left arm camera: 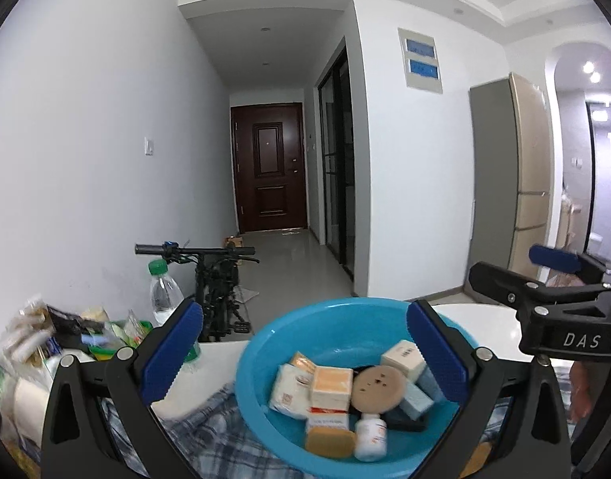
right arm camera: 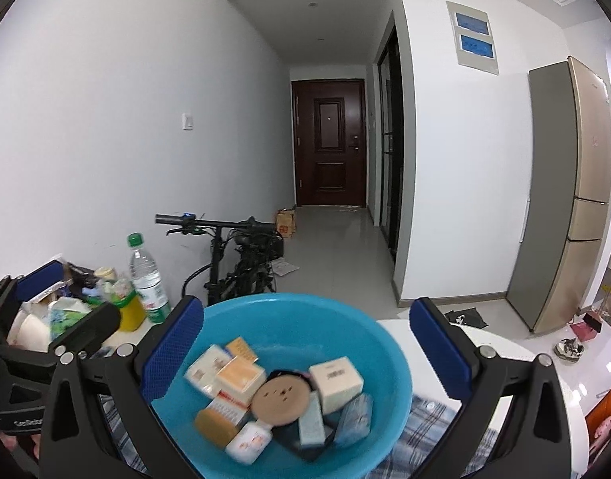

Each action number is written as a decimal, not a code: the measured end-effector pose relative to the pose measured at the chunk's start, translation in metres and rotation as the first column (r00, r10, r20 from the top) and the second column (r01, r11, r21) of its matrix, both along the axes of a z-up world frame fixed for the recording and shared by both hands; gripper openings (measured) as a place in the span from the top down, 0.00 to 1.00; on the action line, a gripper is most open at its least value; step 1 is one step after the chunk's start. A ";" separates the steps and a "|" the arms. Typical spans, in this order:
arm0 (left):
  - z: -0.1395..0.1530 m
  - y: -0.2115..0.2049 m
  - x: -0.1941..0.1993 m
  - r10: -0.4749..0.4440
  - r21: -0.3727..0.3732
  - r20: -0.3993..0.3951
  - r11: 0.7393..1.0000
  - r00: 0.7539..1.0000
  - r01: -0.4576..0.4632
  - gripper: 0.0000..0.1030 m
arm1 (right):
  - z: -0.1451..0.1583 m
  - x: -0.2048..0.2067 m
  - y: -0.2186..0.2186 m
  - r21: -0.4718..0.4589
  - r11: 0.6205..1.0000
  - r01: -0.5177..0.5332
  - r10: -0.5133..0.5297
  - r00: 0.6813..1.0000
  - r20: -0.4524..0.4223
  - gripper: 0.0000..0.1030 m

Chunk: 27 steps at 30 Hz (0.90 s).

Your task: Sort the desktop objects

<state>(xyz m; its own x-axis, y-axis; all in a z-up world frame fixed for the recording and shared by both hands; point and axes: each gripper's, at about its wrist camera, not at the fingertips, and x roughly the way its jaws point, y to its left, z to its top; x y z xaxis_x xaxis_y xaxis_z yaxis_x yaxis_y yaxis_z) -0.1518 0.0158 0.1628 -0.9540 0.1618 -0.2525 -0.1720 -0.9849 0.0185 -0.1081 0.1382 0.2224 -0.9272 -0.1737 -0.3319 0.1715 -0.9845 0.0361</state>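
Observation:
A blue plastic basin (left arm camera: 265, 343) (right arm camera: 385, 343) stands on a plaid cloth (left arm camera: 209, 435) (right arm camera: 429, 423) on the white table. It holds several small items: white and orange boxes (left arm camera: 331, 385) (right arm camera: 239, 377), a round tan compact (left arm camera: 379, 389) (right arm camera: 281, 401), a white bottle (left arm camera: 370, 437) (right arm camera: 247, 441) and pale blue packs (left arm camera: 415, 401) (right arm camera: 355, 419). My left gripper (left arm camera: 305, 355) is open and empty, its blue pads either side of the basin. My right gripper (right arm camera: 305, 353) is open and empty above the basin; it also shows in the left wrist view (left arm camera: 557, 263).
A clear water bottle with a green cap (left arm camera: 163, 291) (right arm camera: 145, 279) and a pile of snack packets (left arm camera: 66, 331) (right arm camera: 78, 299) sit at the table's left. A folding bike (left arm camera: 217, 283) (right arm camera: 241, 255) stands beyond the table. A fridge (right arm camera: 565, 199) is at the right.

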 end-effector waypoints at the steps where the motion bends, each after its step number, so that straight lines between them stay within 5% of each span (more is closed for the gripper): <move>1: 0.000 0.000 0.003 -0.007 0.006 0.007 1.000 1.000 0.007 0.00 | -0.001 0.006 0.001 -0.007 1.000 0.013 -0.013 1.000 0.004 0.00; 27: -0.027 0.022 0.143 -0.054 -0.101 -0.015 0.994 0.998 0.052 0.00 | -0.027 0.118 0.011 0.042 0.996 0.078 -0.076 0.996 -0.056 0.00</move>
